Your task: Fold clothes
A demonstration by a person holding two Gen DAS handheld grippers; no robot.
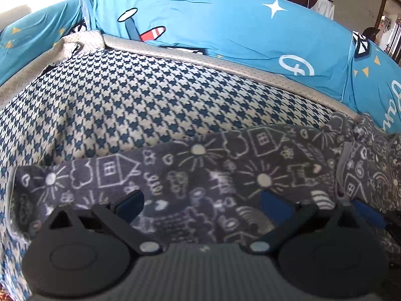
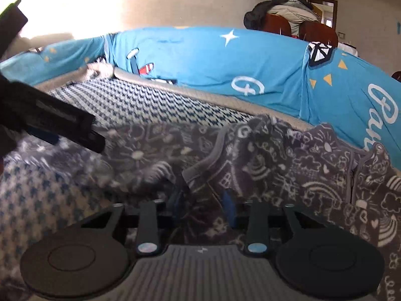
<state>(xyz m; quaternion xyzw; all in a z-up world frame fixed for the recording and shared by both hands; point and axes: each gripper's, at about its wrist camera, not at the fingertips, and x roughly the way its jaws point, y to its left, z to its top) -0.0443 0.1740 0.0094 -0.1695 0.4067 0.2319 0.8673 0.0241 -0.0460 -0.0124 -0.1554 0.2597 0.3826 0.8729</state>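
Folding step: gathering the grey doodle-print garment point(image 1: 200, 175) so one part can be laid over the rest; judged early, since the cloth lies rumpled.
Garment place: spread on the houndstooth cushion point(image 1: 140, 100), with the blue cartoon sheet point(image 1: 225, 25) beyond it at 12 o'clock.
Left gripper point(image 1: 200, 200): fingers stand wide apart over the print, with cloth between them but no pad pressing on it.
Right gripper point(image 2: 204, 200): fingers stand narrow around a raised fold with a grey hem; whether the pads truly pinch it I cannot tell, the cloth hiding their tips.
Next move: probably the right must secure that hem and the left must close on the flat edge before any lifting.
Right view only: the other gripper's dark body at 9 o'clock, a bunched ridge of garment at 1 o'clock, blurred cloth at 8 o'clock.
Left view only: the flat stretch of print lying smooth towards 9 o'clock.
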